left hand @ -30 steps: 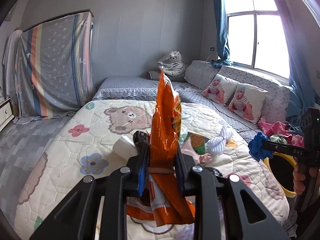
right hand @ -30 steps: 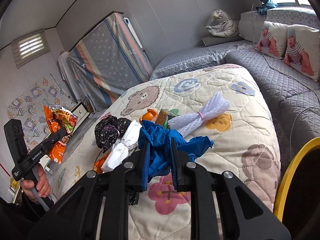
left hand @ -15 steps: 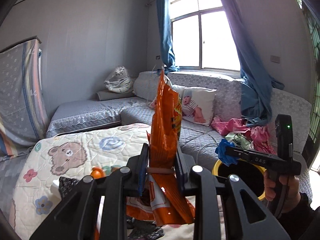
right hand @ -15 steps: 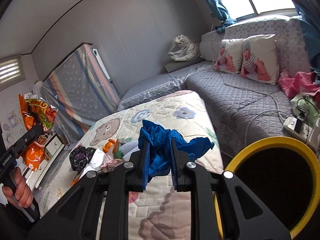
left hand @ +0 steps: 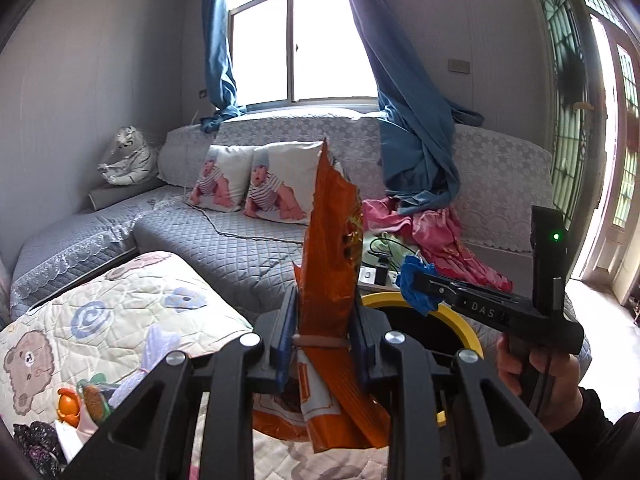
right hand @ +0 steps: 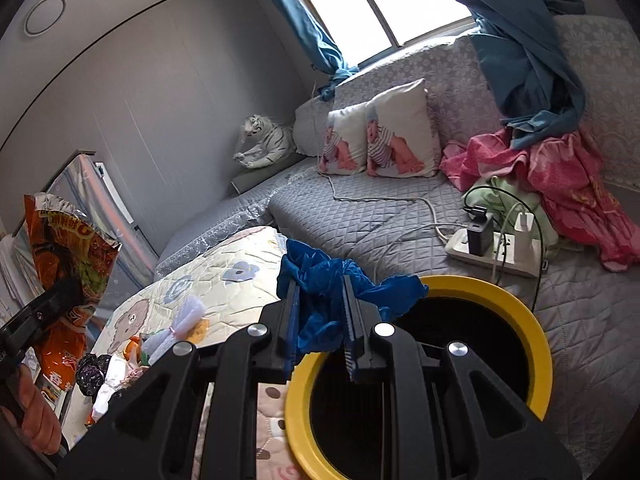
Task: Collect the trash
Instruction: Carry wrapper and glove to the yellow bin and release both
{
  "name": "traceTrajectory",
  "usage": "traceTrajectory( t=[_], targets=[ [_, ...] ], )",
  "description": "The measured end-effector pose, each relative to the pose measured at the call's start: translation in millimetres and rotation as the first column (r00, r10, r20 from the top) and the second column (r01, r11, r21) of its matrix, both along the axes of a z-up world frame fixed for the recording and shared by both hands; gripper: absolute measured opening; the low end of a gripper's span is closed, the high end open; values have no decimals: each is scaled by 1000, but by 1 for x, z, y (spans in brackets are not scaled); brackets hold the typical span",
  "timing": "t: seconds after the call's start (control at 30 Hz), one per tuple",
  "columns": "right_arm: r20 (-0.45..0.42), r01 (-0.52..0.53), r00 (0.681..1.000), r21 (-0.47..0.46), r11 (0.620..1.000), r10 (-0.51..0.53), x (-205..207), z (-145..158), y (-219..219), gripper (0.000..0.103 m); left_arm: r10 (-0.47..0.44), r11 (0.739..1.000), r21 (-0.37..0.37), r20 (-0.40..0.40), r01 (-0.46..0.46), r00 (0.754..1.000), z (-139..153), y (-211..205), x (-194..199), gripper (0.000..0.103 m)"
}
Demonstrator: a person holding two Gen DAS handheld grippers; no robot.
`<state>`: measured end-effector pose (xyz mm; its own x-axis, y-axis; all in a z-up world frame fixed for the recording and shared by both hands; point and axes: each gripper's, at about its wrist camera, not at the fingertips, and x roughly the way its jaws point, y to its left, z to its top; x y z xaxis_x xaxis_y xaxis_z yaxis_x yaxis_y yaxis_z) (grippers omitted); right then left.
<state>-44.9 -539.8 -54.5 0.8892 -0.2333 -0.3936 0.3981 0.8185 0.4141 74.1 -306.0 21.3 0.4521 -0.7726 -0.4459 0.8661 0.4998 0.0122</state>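
My left gripper (left hand: 325, 312) is shut on a torn orange snack bag (left hand: 332, 248) that stands upright between its fingers; the same snack bag (right hand: 68, 248) shows at the left of the right wrist view. My right gripper (right hand: 320, 300) is shut on a crumpled blue plastic bag (right hand: 320, 280), held just over the near rim of a yellow-rimmed black bin (right hand: 500, 300). In the left wrist view the right gripper (left hand: 416, 284), carrying the blue bag (left hand: 416, 286), hangs above the bin (left hand: 460, 316). More litter (right hand: 120, 360) lies on the patterned quilt.
The quilted bed (left hand: 120, 320) lies at the left with black, white and orange scraps (left hand: 68, 404) on it. A grey sofa (right hand: 380, 216) carries two baby-print pillows (right hand: 380, 136), pink clothes (right hand: 560, 176) and a power strip with chargers (right hand: 492, 248) just behind the bin.
Both grippers have swung right, away from the quilt, toward the bin. The bin's mouth now fills the lower right of the right wrist view. Both grips are unchanged.
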Motion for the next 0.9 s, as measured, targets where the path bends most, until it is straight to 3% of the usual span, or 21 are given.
traceTrajectory(
  t=[0.17,0.47,0.67,0.73,0.8,0.9],
  targets=[
    [-30,65,998,47,997,-64,-6,-20,-18,18,-50,996,68,-78,55,996,-34,-43,13,23],
    [-96,108,991,128,986,-96,-6,-50,-42,18,-86,982,144,-251,125,964,-96,-85,21,23],
    [-109,130,987,145,981,-115,-6,-56,-49,18,-77,978,169,-267,125,961,-108,-91,22,24],
    [-113,143,985,147,979,-127,-6,-57,-52,21,-67,980,163,-282,117,957,-108,-90,26,30],
    [-117,150,984,164,975,-132,-7,-60,-56,40,-46,983,158,-283,93,958,-106,-88,30,50],
    [-113,167,982,176,970,-149,-9,-60,-58,45,-14,987,152,-269,56,963,-102,-85,33,58]
  ],
)
